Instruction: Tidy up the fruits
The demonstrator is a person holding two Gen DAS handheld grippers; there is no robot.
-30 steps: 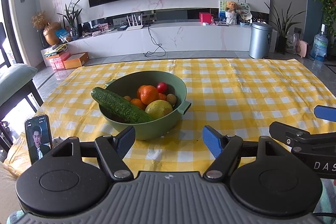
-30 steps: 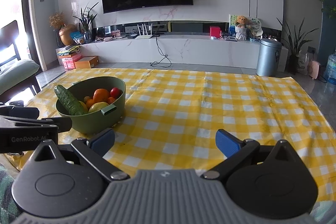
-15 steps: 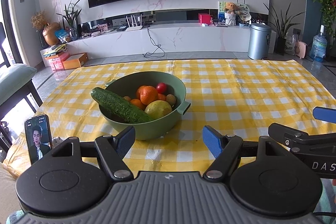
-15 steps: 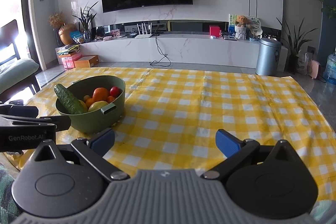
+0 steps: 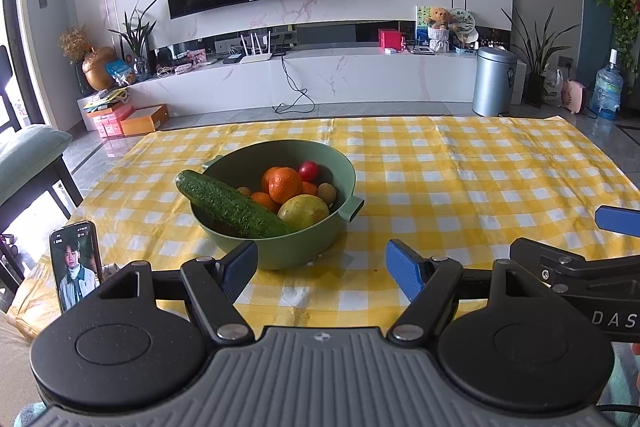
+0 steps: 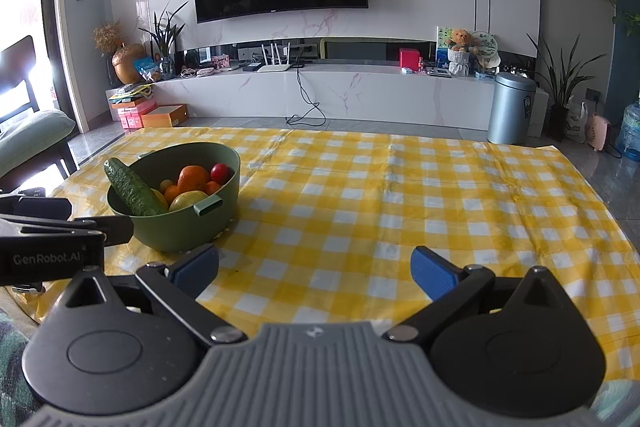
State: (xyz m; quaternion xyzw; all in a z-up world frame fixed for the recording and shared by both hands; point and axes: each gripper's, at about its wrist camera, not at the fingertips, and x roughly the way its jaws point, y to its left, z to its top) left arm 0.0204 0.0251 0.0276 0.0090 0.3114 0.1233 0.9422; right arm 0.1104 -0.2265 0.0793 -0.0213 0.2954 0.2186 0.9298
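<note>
Left hand-held gripper (image 5: 322,269) and right hand-held gripper (image 6: 315,271) both gape wide, holding nothing; green bowl (image 5: 304,247) holds cucumber (image 5: 230,205), oranges (image 5: 285,185).

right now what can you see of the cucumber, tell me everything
The cucumber is dark green, long and bumpy-skinned, whole as far as it shows. It lies tilted in the green bowl: its upper end juts over the rim on the bowl's left, its lower end dips inside against a yellow-green fruit. Small oranges sit just behind it. Neither gripper touches it; both are open and short of the bowl.
</note>
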